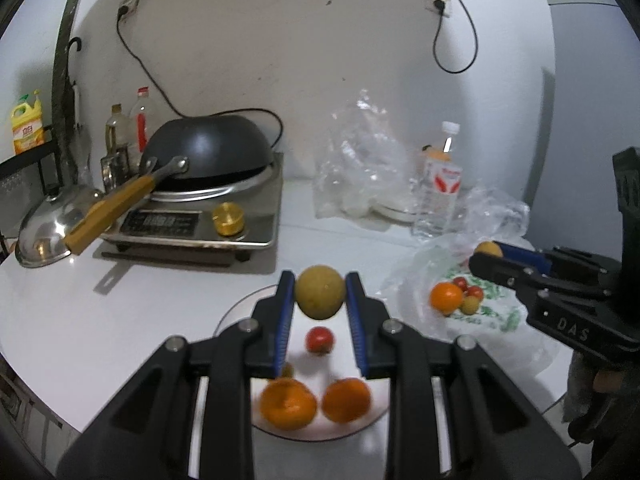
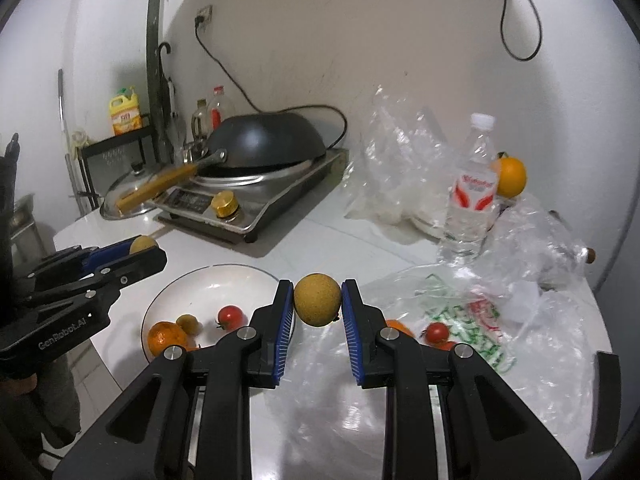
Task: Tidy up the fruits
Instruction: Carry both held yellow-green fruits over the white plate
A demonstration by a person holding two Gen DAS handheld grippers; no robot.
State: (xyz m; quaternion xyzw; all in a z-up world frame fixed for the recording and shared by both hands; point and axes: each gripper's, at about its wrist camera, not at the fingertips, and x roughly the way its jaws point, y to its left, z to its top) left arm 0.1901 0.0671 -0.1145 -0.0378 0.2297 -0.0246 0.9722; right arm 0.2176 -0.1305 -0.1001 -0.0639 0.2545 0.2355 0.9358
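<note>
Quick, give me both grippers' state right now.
Left gripper: shut on a yellow-brown fruit, over the plate.
Right gripper: shut on a second yellow-brown fruit, over the plastic bag.

The tabletop (image 2: 340,236) looks glossy white. The plate (image 2: 208,280) is shiny, the wok (image 1: 208,148) matt black with a wooden handle (image 1: 108,208), the stove (image 1: 260,220) brushed metal, and the bags (image 2: 400,160) crinkled clear plastic.
</note>
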